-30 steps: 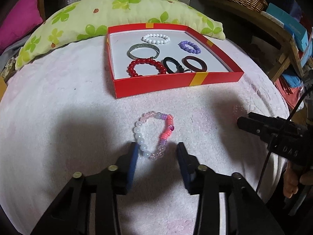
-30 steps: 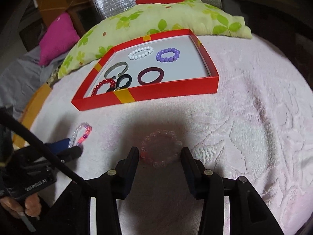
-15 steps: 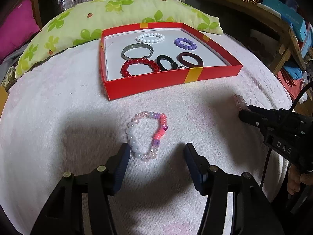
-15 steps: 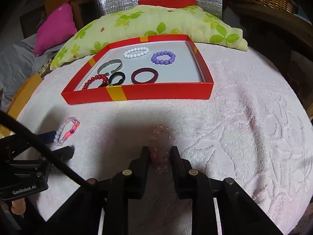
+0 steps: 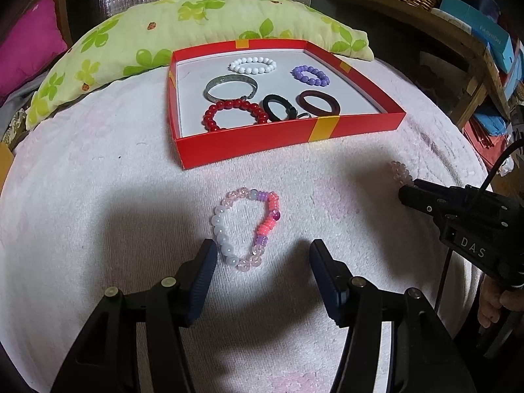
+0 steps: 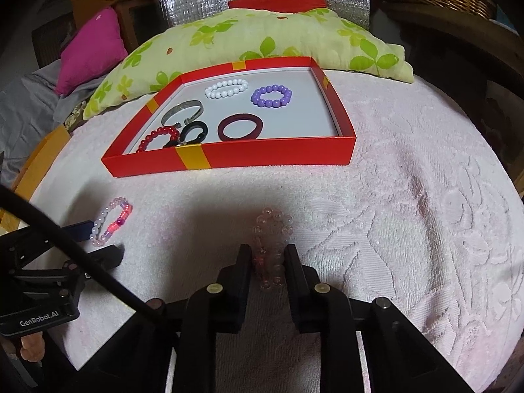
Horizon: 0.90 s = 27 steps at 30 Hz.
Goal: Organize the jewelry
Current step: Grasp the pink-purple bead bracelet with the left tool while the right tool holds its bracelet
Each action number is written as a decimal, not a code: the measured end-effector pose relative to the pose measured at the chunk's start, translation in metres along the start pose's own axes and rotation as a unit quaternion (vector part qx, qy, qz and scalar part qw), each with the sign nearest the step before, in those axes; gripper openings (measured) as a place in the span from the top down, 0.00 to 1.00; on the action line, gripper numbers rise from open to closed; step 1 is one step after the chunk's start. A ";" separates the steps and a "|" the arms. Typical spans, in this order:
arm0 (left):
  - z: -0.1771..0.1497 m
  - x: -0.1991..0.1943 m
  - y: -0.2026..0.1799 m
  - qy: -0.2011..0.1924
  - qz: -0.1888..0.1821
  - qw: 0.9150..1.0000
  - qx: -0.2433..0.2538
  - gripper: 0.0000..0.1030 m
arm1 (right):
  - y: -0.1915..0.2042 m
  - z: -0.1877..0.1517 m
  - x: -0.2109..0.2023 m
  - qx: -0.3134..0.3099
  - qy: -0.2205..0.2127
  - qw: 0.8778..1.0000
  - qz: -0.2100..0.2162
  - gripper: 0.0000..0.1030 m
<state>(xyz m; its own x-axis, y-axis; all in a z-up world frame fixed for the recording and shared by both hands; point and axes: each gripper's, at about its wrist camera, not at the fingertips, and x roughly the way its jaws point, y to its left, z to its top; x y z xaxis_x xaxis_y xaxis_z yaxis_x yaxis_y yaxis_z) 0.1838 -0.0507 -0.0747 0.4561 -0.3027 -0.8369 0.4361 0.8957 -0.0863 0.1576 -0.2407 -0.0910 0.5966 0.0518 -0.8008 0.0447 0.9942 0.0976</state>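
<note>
The right gripper (image 6: 268, 262) is seen with its jaws drawn in tight on a clear pink bead bracelet (image 6: 271, 229), which is squeezed into a narrow loop; part of the loop sticks out ahead of the jaws and part lies between them. Whether it is lifted off the pink towel (image 6: 409, 229) cannot be told.

The left gripper (image 5: 262, 258) is held with its jaws spread wide. A multicoloured bead bracelet (image 5: 246, 227) lies flat on the towel, its near end between the fingertips and touched by neither, closer to the left finger (image 5: 204, 262).

Ahead of both sets of jaws a red box (image 5: 288, 137) is set on the towel. Inside it are laid a red bead bracelet (image 5: 234, 114), a silver bangle (image 5: 229, 86), a black band (image 5: 278, 106), a dark maroon ring (image 5: 319, 103), a white bead bracelet (image 5: 252, 65) and a purple bead bracelet (image 5: 310, 76), the last two at the far side.

Beyond the box a green floral pillow (image 5: 196, 32) is seen, with a magenta cushion (image 6: 91, 52) further to the left.
</note>
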 end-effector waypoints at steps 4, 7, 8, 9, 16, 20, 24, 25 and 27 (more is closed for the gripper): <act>0.000 -0.001 0.002 -0.001 -0.006 1.000 -0.004 0.42 | -0.004 0.001 0.001 0.014 0.004 1.000 0.010 0.78; 0.000 -0.003 0.007 -0.005 -0.009 1.000 -0.015 0.52 | -0.006 0.000 0.001 0.023 0.006 1.000 0.017 0.77; 0.000 -0.003 0.010 -0.005 -0.010 1.000 -0.021 0.59 | -0.006 0.000 0.001 0.023 0.005 1.000 0.017 0.77; 0.000 -0.003 0.013 -0.005 -0.011 1.000 -0.028 0.64 | -0.006 0.000 0.001 0.022 0.005 1.000 0.016 0.77; 0.001 -0.001 0.021 -0.005 -0.024 0.998 -0.056 0.67 | -0.007 0.000 0.001 0.026 0.004 0.999 0.019 0.77; 0.002 0.001 0.019 -0.008 -0.022 0.998 -0.053 0.66 | -0.008 -0.001 0.001 0.026 0.000 0.999 0.021 0.76; 0.001 0.001 0.018 -0.015 -0.023 0.998 -0.049 0.73 | -0.008 -0.001 0.000 0.026 0.001 0.999 0.022 0.77; 0.001 0.000 0.018 -0.015 -0.026 0.998 -0.048 0.80 | -0.008 -0.001 -0.001 0.024 0.001 0.999 0.023 0.78; 0.001 -0.001 0.016 -0.017 -0.035 0.998 -0.046 0.91 | -0.007 0.000 -0.003 0.025 -0.001 0.999 0.023 0.80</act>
<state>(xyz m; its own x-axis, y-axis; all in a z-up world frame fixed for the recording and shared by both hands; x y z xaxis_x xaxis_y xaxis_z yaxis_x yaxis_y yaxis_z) 0.1913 -0.0366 -0.0747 0.4537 -0.3749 -0.8085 0.3957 0.8976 -0.1942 0.1553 -0.2480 -0.0895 0.6005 0.0969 -0.7937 0.0573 0.9849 0.1636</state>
